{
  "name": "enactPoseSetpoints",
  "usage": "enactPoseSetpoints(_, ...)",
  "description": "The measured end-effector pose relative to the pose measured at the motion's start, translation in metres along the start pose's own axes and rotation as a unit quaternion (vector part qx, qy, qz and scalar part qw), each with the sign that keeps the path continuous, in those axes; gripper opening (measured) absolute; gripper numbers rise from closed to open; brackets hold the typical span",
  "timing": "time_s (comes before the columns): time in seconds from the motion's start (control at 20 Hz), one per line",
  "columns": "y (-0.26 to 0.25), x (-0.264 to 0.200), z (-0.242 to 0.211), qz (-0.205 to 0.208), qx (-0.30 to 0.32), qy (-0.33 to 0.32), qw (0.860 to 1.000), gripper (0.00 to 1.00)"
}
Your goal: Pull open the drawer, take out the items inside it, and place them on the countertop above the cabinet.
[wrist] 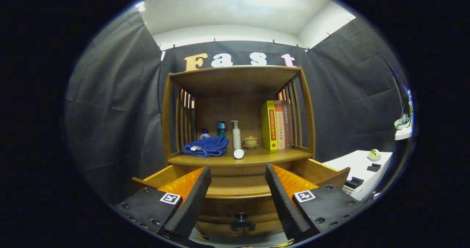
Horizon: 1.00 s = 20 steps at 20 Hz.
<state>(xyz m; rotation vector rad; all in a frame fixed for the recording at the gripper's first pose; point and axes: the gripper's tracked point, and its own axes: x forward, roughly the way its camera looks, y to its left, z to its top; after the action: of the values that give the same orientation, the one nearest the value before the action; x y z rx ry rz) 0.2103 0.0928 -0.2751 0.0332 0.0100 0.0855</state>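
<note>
Claw (238, 174), gripper view: the two fingers stand wide apart and released, with nothing between them, aimed at the front of a wooden cabinet (310, 119) with slatted sides. Drawer (238, 189): already pulled out toward the camera, its side walls flaring to either side behind the fingers and its front panel carrying a dark knob (241, 216) low down between them. Tabletop (238, 160), the flat surface of the cabinet just above the drawer, is where the drawer's contents are to go; it already bears a folded blue towel (206, 146), a small white round object (238, 153) near its front edge, a pump bottle (236, 134), a teal container (221, 129), a small bottle (204, 133) behind the towel, a lidded ceramic cup (250, 141) and a row of upright books (277, 125) against the right-hand slats. The released, raised pose would suit either an approach into the drawer or a withdrawal after setting something down; which of these applies cannot be told. The drawer's interior is hidden by the fingers and by its own front rim, so whether any item remains inside cannot be made out. The white round object is too small to identify. To the right, well apart, a white side table (358, 167) with small dark and pale objects is partly cut off.
</note>
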Motion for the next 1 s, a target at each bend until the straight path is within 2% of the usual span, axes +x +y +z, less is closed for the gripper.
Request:
enactPoseSetpoints(0.4, -0.002, 0.001, -0.047, 0.005, -0.028, 0.019, 0.999, 0.97)
enactPoseSetpoints(0.8, -0.007, 0.011, -0.095, 0.014, -0.033, 0.065, 0.997, 0.97)
enactPoseSetpoints(1.0, -0.013, 0.014, -0.102, 0.006, -0.033, 0.062, 0.997, 0.97)
